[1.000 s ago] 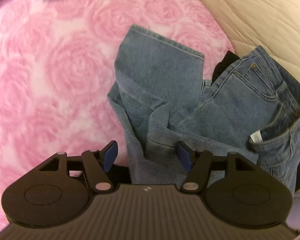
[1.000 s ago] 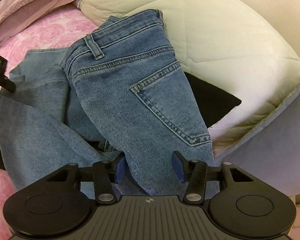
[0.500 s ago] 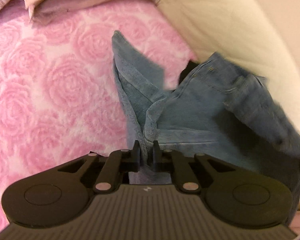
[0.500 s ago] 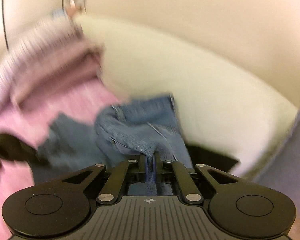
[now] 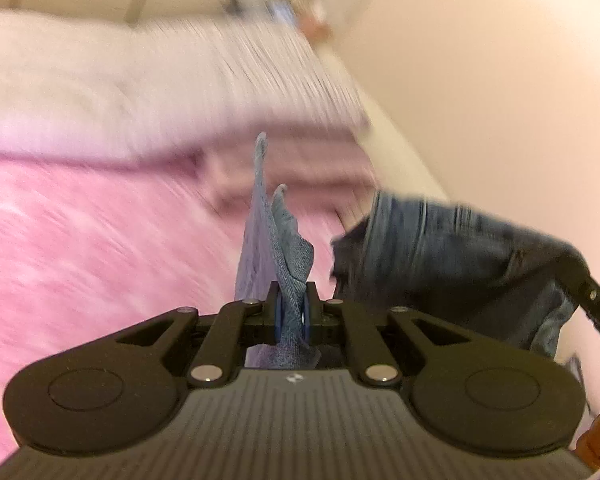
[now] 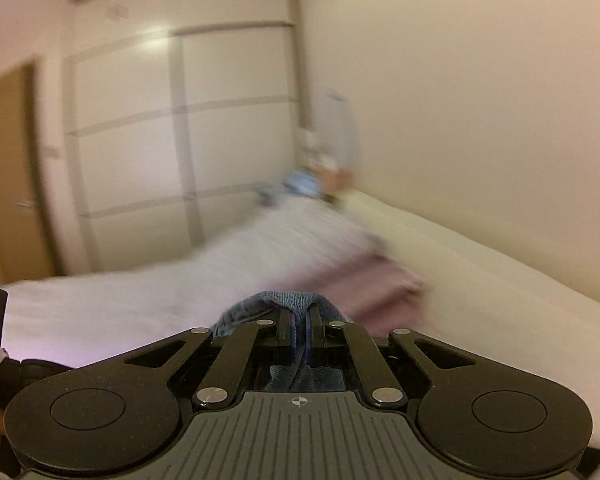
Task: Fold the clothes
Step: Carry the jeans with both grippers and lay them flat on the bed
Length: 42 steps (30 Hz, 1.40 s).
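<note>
A pair of blue jeans (image 5: 440,256) is lifted off the pink rose-patterned blanket (image 5: 80,248). My left gripper (image 5: 291,312) is shut on a fold of the jeans, which sticks up between its fingers. In the right wrist view my right gripper (image 6: 299,330) is shut on another bunch of the jeans (image 6: 284,300), held high and pointing across the room. Most of the garment hangs below, hidden from the right camera. The other gripper's black body shows at the right edge of the left wrist view (image 5: 592,300).
A pile of folded pink and white bedding (image 5: 160,92) lies at the far end of the bed. A cream quilted bolster (image 6: 480,264) runs along the wall. White wardrobe doors (image 6: 180,132) and a brown door (image 6: 8,168) stand beyond. Both views are motion-blurred.
Both grippers closed on the jeans and then rose and tilted upward, lifting the jeans off the blanket. The views now show the room's far end instead of the bed surface.
</note>
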Motion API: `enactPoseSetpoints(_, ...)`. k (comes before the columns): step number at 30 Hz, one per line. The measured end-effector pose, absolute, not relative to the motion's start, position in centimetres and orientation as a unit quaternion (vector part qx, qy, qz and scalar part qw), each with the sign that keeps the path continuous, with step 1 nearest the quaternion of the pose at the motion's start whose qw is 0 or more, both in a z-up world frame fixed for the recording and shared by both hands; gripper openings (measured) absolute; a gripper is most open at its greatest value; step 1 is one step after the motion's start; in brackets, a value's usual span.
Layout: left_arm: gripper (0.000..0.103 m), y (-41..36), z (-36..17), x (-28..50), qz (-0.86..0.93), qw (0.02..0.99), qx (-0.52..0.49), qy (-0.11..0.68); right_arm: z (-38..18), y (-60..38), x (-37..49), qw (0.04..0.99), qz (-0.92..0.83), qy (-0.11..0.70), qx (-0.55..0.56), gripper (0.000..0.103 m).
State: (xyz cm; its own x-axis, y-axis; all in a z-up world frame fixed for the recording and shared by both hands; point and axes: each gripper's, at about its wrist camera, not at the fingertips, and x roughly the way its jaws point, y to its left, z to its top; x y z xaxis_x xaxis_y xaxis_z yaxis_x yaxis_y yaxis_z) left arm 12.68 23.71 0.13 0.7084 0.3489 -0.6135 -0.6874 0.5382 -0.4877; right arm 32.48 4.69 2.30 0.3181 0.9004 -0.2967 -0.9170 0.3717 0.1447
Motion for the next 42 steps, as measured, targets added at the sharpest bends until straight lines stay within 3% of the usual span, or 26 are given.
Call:
enactPoseSetpoints(5, 0.007, 25.1, 3.0, 3.8, 0.397, 0.835, -0.34, 0.173, 5.9, 7.8, 24.0, 0.755, 0.64, 0.145, 0.003, 0.003)
enactPoseSetpoints(8, 0.012, 26.7, 2.7, -1.2, 0.463, 0.807, -0.31, 0.193, 6.6, 10.3, 18.9, 0.696, 0.693, 0.184, -0.05, 0.003)
enactPoseSetpoints(11, 0.013, 27.6, 1.1, -5.1, 0.529, 0.764, -0.271, 0.251, 5.6, 13.0, 15.3, 0.638, 0.721, 0.241, -0.126, 0.018)
enactPoseSetpoints(13, 0.015, 27.5, 0.0, -7.9, 0.563, 0.735, -0.242, 0.291, 4.9, 13.2, 12.2, 0.632, 0.721, 0.242, -0.15, 0.037)
enactPoseSetpoints(15, 0.019, 26.7, -1.3, -10.6, 0.577, 0.709, -0.243, 0.324, 3.9, 13.4, 10.0, 0.623, 0.719, 0.256, -0.17, 0.043)
enactPoseSetpoints(20, 0.019, 23.1, -5.1, -13.9, 0.574, 0.667, -0.289, 0.377, 0.9, 13.1, 10.0, 0.581, 0.711, 0.328, -0.221, 0.043)
enactPoseSetpoints(28, 0.024, 14.2, -8.4, -12.8, 0.536, 0.665, -0.323, 0.409, -1.6, 9.2, 8.6, 0.59, 0.67, 0.365, -0.263, 0.043)
enactPoseSetpoints(42, 0.03, 5.8, -5.4, -11.6, 0.525, 0.702, -0.276, 0.395, -3.5, 1.1, 8.0, 0.588, 0.638, 0.393, -0.305, 0.043)
